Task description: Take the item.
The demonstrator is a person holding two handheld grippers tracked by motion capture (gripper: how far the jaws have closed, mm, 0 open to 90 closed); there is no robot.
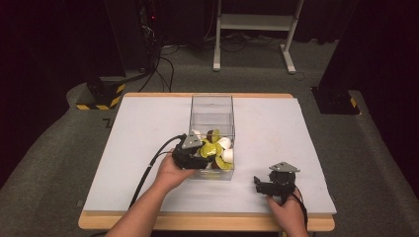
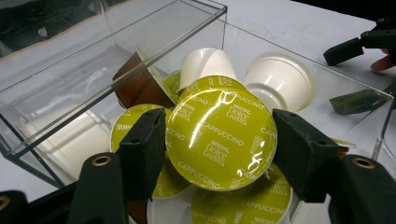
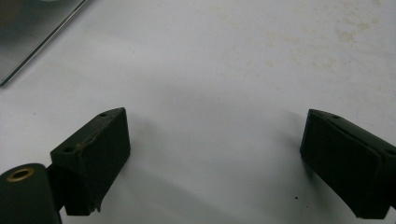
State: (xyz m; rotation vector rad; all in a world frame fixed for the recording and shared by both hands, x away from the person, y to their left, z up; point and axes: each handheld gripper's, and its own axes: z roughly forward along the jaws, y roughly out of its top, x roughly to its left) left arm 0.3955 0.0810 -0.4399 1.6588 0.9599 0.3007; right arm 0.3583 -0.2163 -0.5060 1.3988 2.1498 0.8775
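capsule: green-lidded Cappuccino capsule (image 2: pixel 220 135) on top of the capsule pile (image 1: pixel 217 148) at the near end of the clear box (image 1: pixel 211 106) | left gripper (image 2: pixel 219 140): jaws clamped on the capsule's rim | right gripper (image 3: pixel 215 158): jaws wide apart, nothing between, over the white table (image 1: pixel 276 128) right of the box
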